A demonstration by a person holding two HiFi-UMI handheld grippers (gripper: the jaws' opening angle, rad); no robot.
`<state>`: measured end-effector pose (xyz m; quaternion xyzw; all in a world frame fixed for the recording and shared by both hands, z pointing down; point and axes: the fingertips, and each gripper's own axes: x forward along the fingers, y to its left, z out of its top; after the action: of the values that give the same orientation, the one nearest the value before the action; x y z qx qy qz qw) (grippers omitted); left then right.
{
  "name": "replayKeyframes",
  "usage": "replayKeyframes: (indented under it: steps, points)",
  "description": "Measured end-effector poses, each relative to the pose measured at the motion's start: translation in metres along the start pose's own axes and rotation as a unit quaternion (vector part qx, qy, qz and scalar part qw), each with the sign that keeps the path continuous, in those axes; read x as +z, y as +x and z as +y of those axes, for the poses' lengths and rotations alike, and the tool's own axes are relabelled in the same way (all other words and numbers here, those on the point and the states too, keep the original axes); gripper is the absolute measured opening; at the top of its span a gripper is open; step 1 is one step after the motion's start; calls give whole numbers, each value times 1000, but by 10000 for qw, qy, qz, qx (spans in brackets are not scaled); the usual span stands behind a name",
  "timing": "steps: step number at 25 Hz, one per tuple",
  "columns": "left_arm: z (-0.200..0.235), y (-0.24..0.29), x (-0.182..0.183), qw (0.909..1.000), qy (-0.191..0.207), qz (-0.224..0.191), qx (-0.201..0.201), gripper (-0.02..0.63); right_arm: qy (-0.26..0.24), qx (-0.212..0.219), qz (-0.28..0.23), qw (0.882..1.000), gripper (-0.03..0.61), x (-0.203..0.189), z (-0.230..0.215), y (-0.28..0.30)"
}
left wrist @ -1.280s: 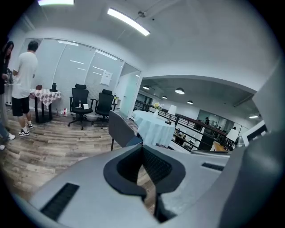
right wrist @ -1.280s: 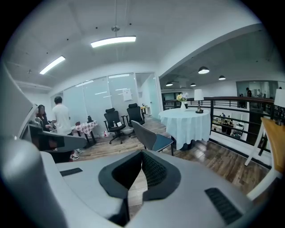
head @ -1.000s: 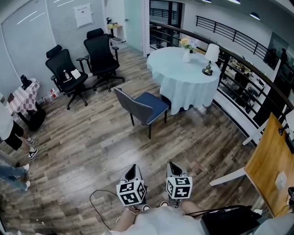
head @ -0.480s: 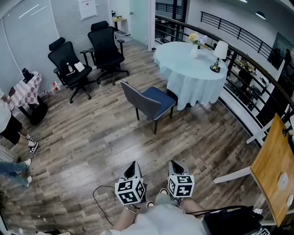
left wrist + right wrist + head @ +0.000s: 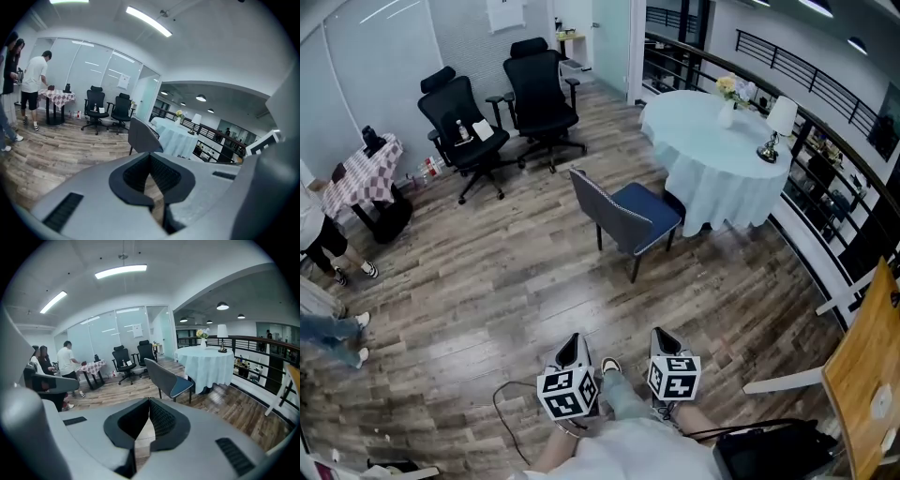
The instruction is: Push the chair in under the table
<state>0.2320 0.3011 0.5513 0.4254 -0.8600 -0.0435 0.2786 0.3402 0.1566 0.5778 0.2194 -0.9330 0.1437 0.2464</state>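
A blue-seated chair (image 5: 630, 217) with a grey back stands on the wood floor, pulled out from the round table (image 5: 719, 155) with a pale cloth, its seat facing the table. It also shows in the left gripper view as the chair (image 5: 143, 137) and in the right gripper view as the chair (image 5: 169, 378). My left gripper (image 5: 571, 350) and right gripper (image 5: 664, 341) are low in the head view, side by side, well short of the chair. Both are shut with nothing between their jaws.
Two black office chairs (image 5: 504, 106) stand at the back left. A small checked table (image 5: 362, 177) and people (image 5: 317, 234) are at the far left. On the round table are a lamp (image 5: 776, 124) and flowers (image 5: 727, 94). A railing (image 5: 825, 141) runs behind it; a wooden board (image 5: 865, 380) at right.
Both grippers and the head have moved forward; the chair and table now appear closer and shifted right in the head view. Jaws stayed shut.
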Motion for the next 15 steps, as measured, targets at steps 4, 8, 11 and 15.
replayKeyframes:
  steps: [4, 8, 11, 15]
  points:
    - [14, 25, 21, 9999, -7, -38, 121, 5, -62, 144, -74, 9998, 18, 26, 7, 30]
    - [21, 56, 36, 9998, -33, -32, 212, 4, -138, 230, -20, 9996, 17, 44, 2, 63]
    - [26, 81, 45, 9997, -67, 19, 237, 3, -159, 262, 43, 9995, 18, 59, -4, 87]
    - [37, 111, 69, 9994, -119, -42, 335, 5, -221, 360, 95, 9991, 18, 82, -5, 122]
